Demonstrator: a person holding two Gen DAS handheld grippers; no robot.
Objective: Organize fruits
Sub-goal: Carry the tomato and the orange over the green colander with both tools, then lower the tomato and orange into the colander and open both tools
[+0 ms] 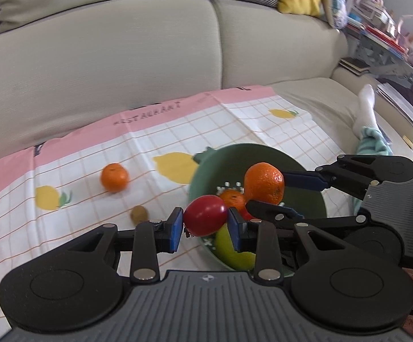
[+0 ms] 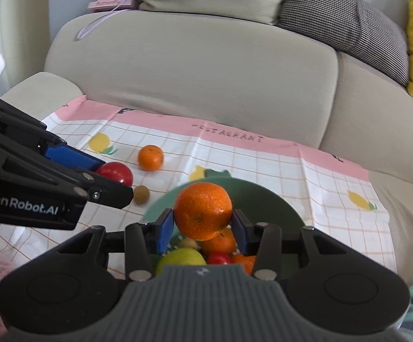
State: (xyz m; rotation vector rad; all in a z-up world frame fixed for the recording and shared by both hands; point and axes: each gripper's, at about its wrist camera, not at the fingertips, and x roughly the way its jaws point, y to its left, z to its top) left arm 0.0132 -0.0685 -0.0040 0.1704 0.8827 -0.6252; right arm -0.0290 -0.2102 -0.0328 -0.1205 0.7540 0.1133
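1. The left gripper (image 1: 205, 226) is clamped on a red apple (image 1: 205, 215); both blue pads (image 1: 176, 229) press against its sides.
2. The apple hangs just above the near rim of the green bowl (image 1: 306, 171), which sits directly ahead of the left fingers and slightly to their right.
3. The right gripper (image 2: 203, 228) is closed on a large orange (image 2: 203, 211), gripped at its lower half between the blue pads (image 2: 165, 229).
4. That orange is held over the bowl (image 2: 263, 196), right above the fruit already inside.
5. Below the right fingers, the bowl holds a green apple (image 2: 182, 258), a second orange (image 2: 219, 240), a small red fruit (image 2: 219, 258) and another orange piece at the right edge.
6. Ahead and to the left of the left gripper, a loose mandarin (image 1: 114, 177) lies on the checked lemon-print cloth (image 1: 92, 213).
7. Closer in, just left of the left fingertips, a brown kiwi (image 1: 139, 213) rests on the same cloth.
8. From the right wrist view, the left gripper (image 2: 101, 176) reaches in from the left with the red apple at its tip, near the kiwi (image 2: 141, 194).
9. A beige sofa (image 1: 121, 57) backs the cloth beyond both tools.
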